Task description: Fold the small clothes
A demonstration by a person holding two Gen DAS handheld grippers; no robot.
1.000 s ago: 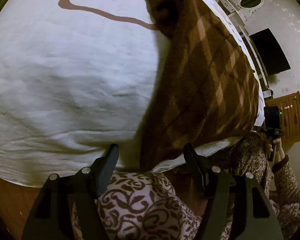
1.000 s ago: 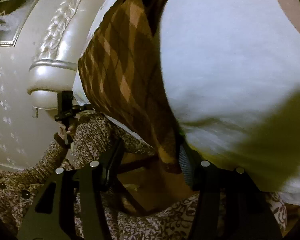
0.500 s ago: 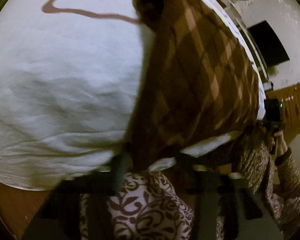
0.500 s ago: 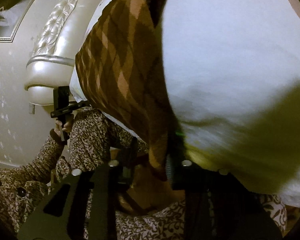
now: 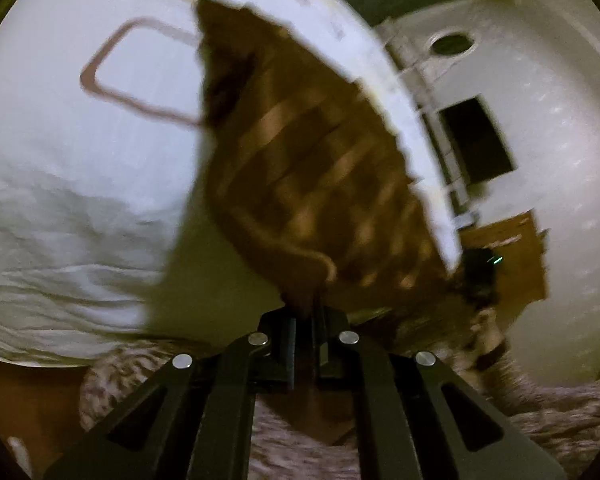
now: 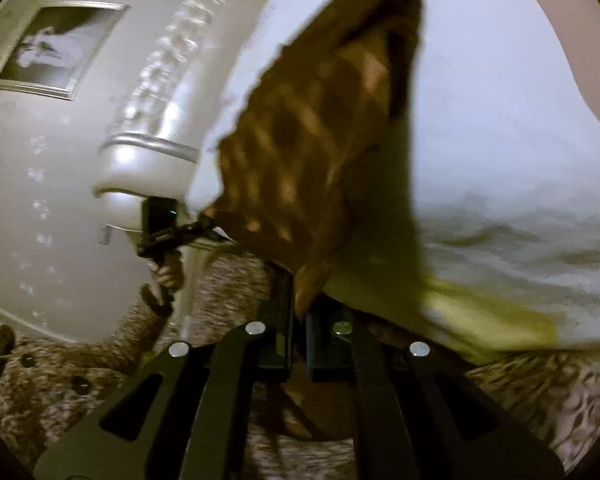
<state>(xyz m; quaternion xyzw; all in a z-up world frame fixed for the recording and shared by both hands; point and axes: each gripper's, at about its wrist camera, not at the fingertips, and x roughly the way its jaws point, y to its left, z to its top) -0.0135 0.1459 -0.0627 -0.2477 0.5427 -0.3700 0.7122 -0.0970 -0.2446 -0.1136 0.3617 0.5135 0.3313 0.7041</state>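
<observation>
Left wrist view: left gripper (image 5: 304, 320) is pinching the near corner of the brown diamond-patterned garment (image 5: 320, 184), jaws pressed together on the cloth. That corner is lifting off the white sheet (image 5: 80, 200); the far end is lying near the brown outline (image 5: 140, 72) printed on it.

Right wrist view: right gripper (image 6: 299, 316) is pinching the other near corner of the garment (image 6: 312, 140), jaws pressed together on it.

Progress, judged: both corners grasped, first fold only starting. Carrying the edge over and any later folds are outstanding.
</observation>
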